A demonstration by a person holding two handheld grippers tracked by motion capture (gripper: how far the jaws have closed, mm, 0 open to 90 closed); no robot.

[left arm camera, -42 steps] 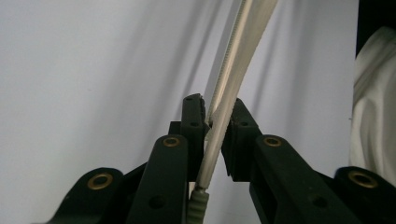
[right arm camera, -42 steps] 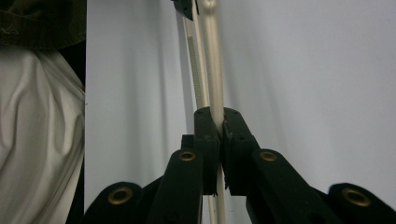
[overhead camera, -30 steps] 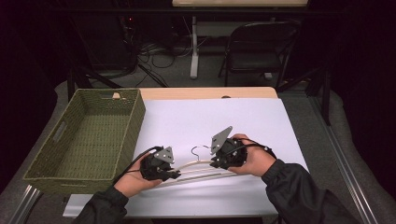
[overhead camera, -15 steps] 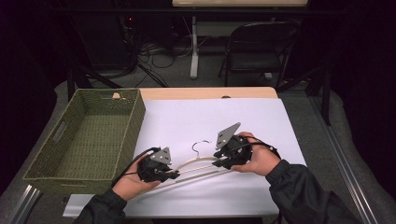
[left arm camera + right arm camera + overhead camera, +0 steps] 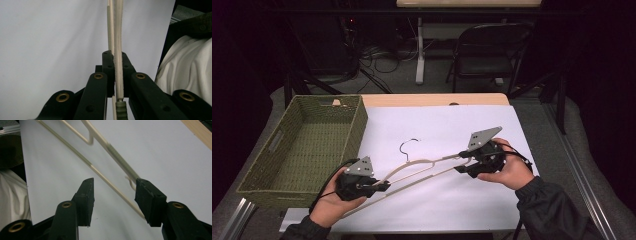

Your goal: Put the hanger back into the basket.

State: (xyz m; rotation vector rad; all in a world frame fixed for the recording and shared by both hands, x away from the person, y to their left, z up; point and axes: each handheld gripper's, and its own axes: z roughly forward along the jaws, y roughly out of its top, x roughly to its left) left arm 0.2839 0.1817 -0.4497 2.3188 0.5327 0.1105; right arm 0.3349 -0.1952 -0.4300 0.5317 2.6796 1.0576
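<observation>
- The cream hanger is held slanted above the white sheet, its dark hook pointing toward the far side of the table, its left end low and its right end raised
- The left gripper is clenched on the hanger's left end; in the left gripper view the bar runs straight up between the closed pads
- The right gripper is at the hanger's right end with its jaws spread; in the right gripper view the bars pass between the pads, the upper one close against the right pad, and I cannot tell if it touches
- Judged risk: with one firm hold only, the long hanger could swing or sag at the free end, or twist in the left pads
- The green woven basket stands at the left, partly on the sheet
- Hard to make out: the hanger's right tip behind the gripper, and how high it sits above the sheet
</observation>
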